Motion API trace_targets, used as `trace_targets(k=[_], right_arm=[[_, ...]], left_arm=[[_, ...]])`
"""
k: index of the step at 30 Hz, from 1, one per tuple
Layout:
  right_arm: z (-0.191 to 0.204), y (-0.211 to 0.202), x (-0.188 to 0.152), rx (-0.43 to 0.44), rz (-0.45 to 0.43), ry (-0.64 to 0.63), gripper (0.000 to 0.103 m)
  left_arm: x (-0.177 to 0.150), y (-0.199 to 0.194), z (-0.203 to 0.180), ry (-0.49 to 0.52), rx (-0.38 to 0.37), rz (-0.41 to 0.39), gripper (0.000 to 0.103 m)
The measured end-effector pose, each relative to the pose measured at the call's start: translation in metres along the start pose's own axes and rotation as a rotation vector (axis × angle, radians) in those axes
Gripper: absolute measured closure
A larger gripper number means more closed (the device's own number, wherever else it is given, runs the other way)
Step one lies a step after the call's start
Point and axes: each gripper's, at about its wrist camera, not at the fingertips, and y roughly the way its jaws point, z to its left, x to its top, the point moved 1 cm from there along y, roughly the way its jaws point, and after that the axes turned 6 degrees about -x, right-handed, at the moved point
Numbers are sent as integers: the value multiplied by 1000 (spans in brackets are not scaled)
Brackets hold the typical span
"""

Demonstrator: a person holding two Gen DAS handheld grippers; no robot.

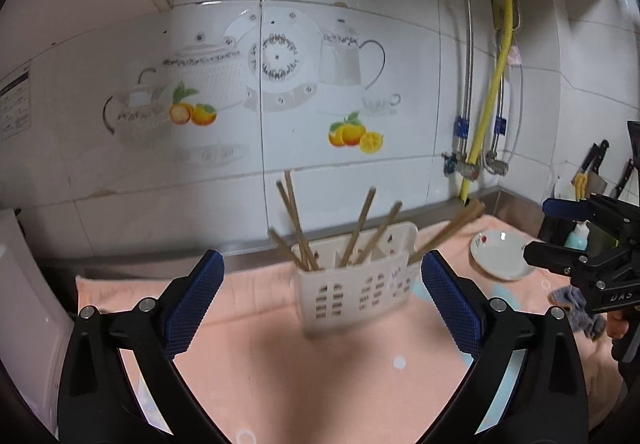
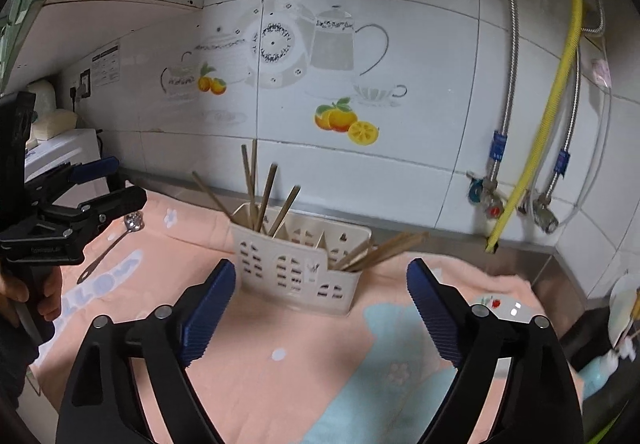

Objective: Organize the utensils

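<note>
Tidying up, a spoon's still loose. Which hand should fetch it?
Left, probably. The spoon lies on the towel just beyond the left tool, which is open and empty. The right tool faces the holder.

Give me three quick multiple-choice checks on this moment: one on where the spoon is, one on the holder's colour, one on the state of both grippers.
1. Where does the spoon lie?
A. In the utensil holder
B. On the pink towel, left of the holder
C. On the white plate

2. What colour is the utensil holder?
A. Cream white
B. Blue
C. Black

3. What state are the left gripper and right gripper in?
A. Both shut on chopsticks
B. One open, one shut
C. Both open and holding nothing

Answers:
1 B: the right wrist view shows it flat on the towel, apart from the holder.
2 A: its slotted walls are cream white in both views.
3 C: each view shows blue pads spread wide with nothing between them; the chopsticks stand in the holder.
</note>
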Motion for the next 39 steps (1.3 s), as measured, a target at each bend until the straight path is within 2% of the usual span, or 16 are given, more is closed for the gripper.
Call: trace_targets(k=[10, 20, 25, 30, 39], right_arm=[[20, -15, -39, -38, 1, 2, 13], [33, -27, -61, -58, -2, 26, 11], [36, -32, -70, -56, 4, 49, 10], [39, -34, -79, -62, 12, 64, 10], [37, -34, -90, -70, 27, 93, 9]], left_arm=[[-35, -27, 2, -32, 29, 3, 5], [-58, -49, 2, -45, 63, -2, 5], [-66, -54, 6, -69, 74, 13, 5], [-78, -53, 8, -63, 121, 59, 5], [-95, -55, 11, -67, 141, 87, 5]])
